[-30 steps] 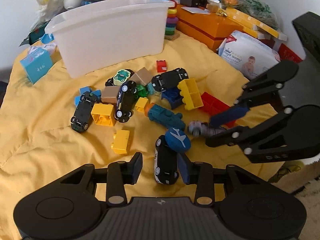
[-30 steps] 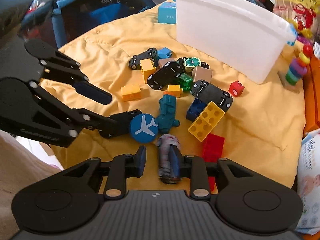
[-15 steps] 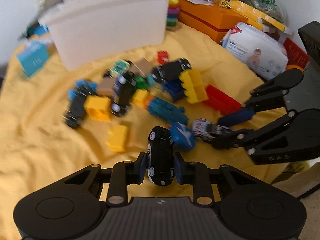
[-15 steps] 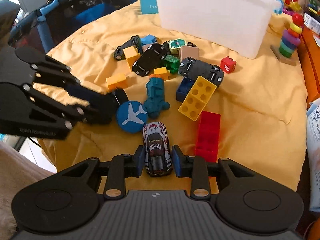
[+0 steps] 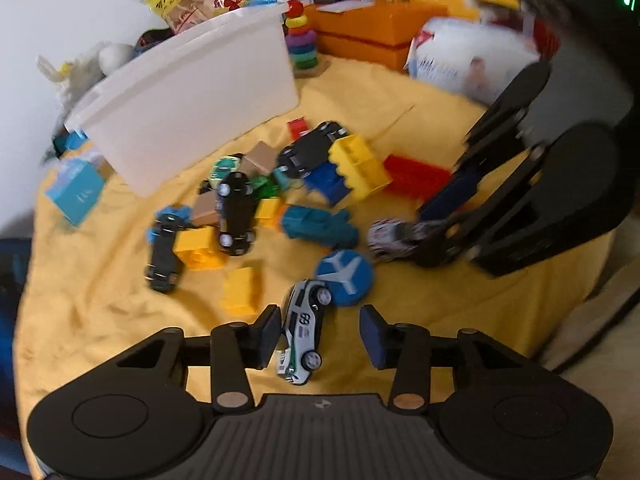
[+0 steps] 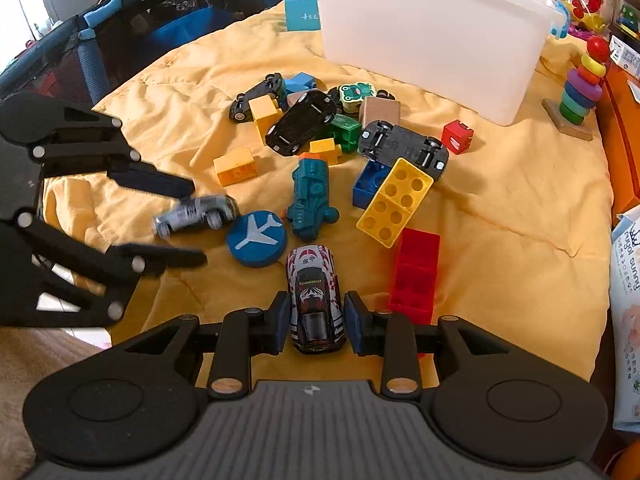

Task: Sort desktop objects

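– Left claw (image 5: 319, 332) first: how do its fingers stand?

– Apart. A white-and-green toy racing car (image 5: 302, 330) lies between them, leaning on the left-hand pad (image 5: 268, 330), while the other pad (image 5: 370, 336) stands clear of it. Its long axis runs roughly along the fingers, slightly skewed, with the wheels turned toward the clear pad. Whether it rests fully on the yellow quilted cloth (image 6: 500, 220) cannot be told.

– And the right claw (image 6: 317, 322)?

– Clamped on a red, white and black toy racing car (image 6: 315, 300), a pad on each flank, nose pointing straight ahead along the fingers.

– Which way is the destination?

– Judging by the task, it is the white plastic bin (image 6: 420, 28). It stands ahead of both claws, beyond the heap: ahead and to the right of the right claw, ahead and to the left of the left one. Neither is plainly nearer, but only the right claw has a grip, so it looks readier to carry.

– What remains to sort, counted?

– Just ahead of the right claw is one blue round disc with a white aeroplane (image 6: 256, 238). Beyond that is one teal toy vehicle (image 6: 312, 196). Farther ahead are three dark toy cars (image 6: 300, 122), two of them belly-up, and four yellow building blocks (image 6: 234, 166). There are also two red blocks (image 6: 414, 276), one dark blue brick (image 6: 368, 184) and one green block (image 6: 344, 126). Smaller pieces at the far edge are too crowded to count.
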Demonstrator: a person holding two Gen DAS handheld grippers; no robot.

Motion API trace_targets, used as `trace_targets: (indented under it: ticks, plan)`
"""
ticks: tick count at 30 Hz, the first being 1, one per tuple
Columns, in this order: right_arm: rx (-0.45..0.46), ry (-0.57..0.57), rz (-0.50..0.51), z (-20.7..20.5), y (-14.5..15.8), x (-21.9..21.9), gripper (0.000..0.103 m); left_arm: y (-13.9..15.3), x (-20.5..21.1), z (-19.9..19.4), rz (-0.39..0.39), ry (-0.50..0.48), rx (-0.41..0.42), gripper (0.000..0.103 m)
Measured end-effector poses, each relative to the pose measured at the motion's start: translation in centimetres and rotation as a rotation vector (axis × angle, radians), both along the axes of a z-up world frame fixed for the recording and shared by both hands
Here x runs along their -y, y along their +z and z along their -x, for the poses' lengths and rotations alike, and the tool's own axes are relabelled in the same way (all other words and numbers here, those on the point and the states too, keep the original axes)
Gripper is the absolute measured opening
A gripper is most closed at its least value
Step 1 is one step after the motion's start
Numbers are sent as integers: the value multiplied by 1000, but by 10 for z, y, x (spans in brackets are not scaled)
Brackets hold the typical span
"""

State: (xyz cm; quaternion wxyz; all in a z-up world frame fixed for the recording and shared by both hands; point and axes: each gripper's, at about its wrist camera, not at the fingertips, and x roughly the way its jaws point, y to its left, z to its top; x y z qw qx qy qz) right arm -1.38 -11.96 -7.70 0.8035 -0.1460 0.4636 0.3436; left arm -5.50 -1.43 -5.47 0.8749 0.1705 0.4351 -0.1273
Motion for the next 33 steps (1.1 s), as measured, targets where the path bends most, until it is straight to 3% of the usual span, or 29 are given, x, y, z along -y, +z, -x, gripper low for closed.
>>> trace_targets:
  ticks: [9, 14, 17, 19, 21, 24, 28, 33]
  plan:
    - [10, -15, -6, -4, 3, -2, 35, 4, -15, -7, 63, 33, -10, 49]
    - [-36, -27, -21, -7, -7, -1, 46, -11, -25, -16, 99, 27, -81, 52]
    - [-13, -14, -7, -3, -8, -3, 45, -22, -27, -19, 129, 15, -123, 42]
    - [12, -9, 17, -2, -8, -5, 34, -22, -28, -18, 142, 23, -108, 33]
    - [2, -11, 19, -4, -6, -5, 34, -18, -30, -19, 146, 21, -100, 33]
    - [-10, -29, -3, -10, 4, -3, 34, -1, -35, -21, 162, 23, -58, 33]
    - [65, -49, -70, -22, 40, -1, 34, 43, -46, -32, 177, 37, 75, 33]
    - [252, -116, -170, -56, 96, 2, 34, 102, -63, -69, 188, 75, 267, 33]
